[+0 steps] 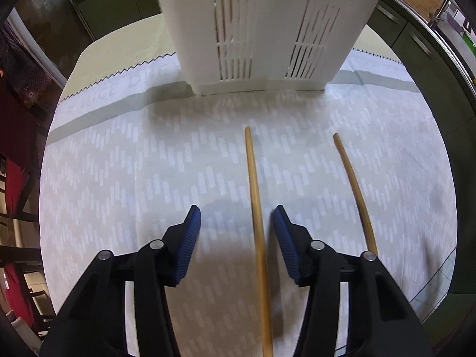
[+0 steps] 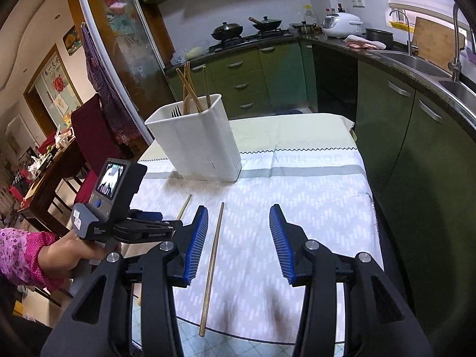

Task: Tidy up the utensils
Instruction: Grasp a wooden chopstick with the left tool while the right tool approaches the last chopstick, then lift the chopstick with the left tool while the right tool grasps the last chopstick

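Two wooden chopsticks lie on the patterned cloth. In the left wrist view one chopstick (image 1: 258, 226) runs between the fingers of my open left gripper (image 1: 236, 226), close to the right pad; the other chopstick (image 1: 355, 190) lies further right. Ahead stands the white slotted utensil holder (image 1: 267, 29). In the right wrist view my right gripper (image 2: 239, 232) is open and empty above the cloth, with one chopstick (image 2: 212, 263) between its fingers near the left pad. The second chopstick (image 2: 184, 206) is partly hidden by the left gripper's body. The holder (image 2: 196, 142) contains several chopsticks, a fork and a wooden spoon.
The table (image 2: 297, 128) with the white-grey cloth stands in a kitchen. Green cabinets (image 2: 416, 136) and a sink counter run along the right. A dark red chair (image 2: 92, 131) and a dining table are at the left.
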A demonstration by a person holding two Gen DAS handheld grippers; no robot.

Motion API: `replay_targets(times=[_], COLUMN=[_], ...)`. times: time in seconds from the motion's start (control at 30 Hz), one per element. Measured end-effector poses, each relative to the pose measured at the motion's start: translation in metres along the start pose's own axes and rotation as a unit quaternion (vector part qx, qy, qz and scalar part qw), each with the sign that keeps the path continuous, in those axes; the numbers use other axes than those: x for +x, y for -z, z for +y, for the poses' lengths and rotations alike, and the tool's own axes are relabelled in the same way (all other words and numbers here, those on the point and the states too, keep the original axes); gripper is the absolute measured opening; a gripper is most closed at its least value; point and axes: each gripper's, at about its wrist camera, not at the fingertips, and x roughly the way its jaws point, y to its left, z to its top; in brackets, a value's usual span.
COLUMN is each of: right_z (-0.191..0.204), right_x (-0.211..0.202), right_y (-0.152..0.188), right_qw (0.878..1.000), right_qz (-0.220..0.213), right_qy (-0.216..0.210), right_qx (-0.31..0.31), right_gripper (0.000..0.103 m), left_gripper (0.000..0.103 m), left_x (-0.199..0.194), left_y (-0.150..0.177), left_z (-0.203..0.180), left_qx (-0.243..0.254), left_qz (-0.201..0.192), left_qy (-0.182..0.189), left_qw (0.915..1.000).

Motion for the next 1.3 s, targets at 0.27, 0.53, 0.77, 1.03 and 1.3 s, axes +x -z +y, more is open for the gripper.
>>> replay_targets(times=[0.27, 0.53, 0.77, 1.03, 1.3], right_z=[-0.001, 0.017, 0.033, 0.060, 0.070], right_x=[0.007, 0.029, 0.095, 0.170, 0.195], right_y=[0.004, 0.007, 0.009, 0.015, 0.012], right_qw=[1.000, 0.999, 0.993, 0.977, 0.966], right_qz=[0.013, 0.041, 0.110, 0.195, 0.235], right_qy=[0.001, -0.002, 0.023, 0.045, 0.068], right_qx=[0.000, -0.020, -0.039, -0.072, -0.080], right_gripper=[0.044, 0.048, 0.048, 0.048, 0.048], left_gripper=[0.021, 0.006, 0.006, 0.006, 0.006], left_x=[-0.001, 0.000, -0.017, -0.060, -0.101], left_y=[-0.006, -0.006, 0.012, 0.027, 0.035], left_z=[-0.002, 0.019, 0.039, 0.059, 0.071], left_qx=[0.003, 0.001, 0.004, 0.011, 0.020], left_qz=[0.007, 0.022, -0.008, -0.061, -0.110], left_qy=[0.008, 0.036, 0.047, 0.054, 0.067], left_qw=[0.9999, 0.9991, 0.9989, 0.9966, 0.9914])
